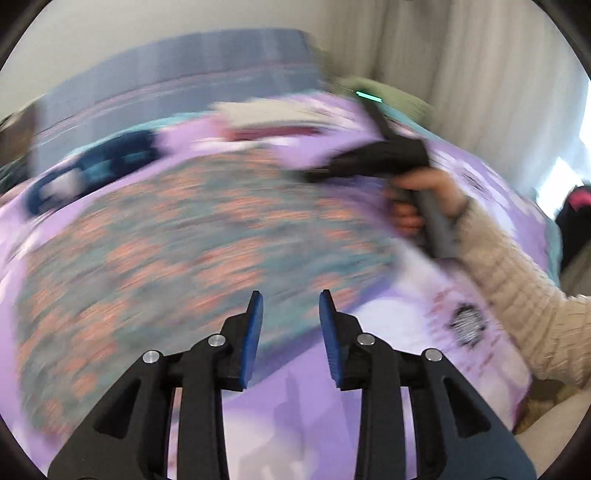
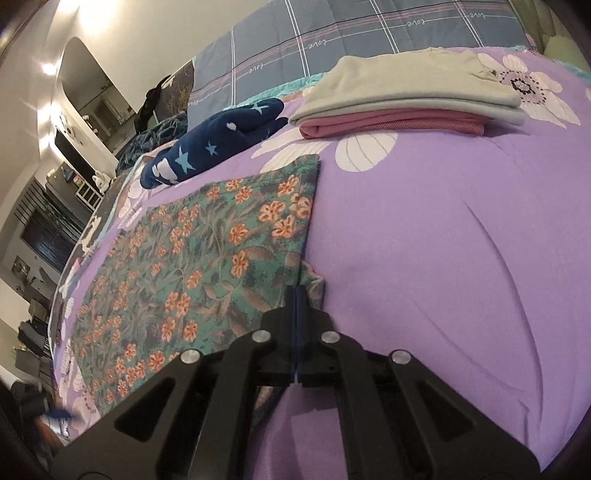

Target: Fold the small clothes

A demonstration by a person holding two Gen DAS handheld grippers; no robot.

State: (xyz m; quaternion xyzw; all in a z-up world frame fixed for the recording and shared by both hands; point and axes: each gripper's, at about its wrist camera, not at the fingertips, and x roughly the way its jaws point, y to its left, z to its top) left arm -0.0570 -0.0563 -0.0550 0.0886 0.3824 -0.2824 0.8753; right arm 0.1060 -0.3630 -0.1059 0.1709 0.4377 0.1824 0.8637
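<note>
A green cloth with orange flowers lies flat on the purple flowered bedspread. It also shows, blurred, in the left wrist view. My right gripper is shut on the cloth's near right edge. In the left wrist view the right gripper is at the cloth's far right side, held by a hand in a cream sleeve. My left gripper is open and empty above the cloth's near edge.
A folded stack, grey-green garment over a pink one, lies at the back of the bed. A navy star-patterned garment lies at the back left. A blue checked blanket is behind. Room furniture stands at far left.
</note>
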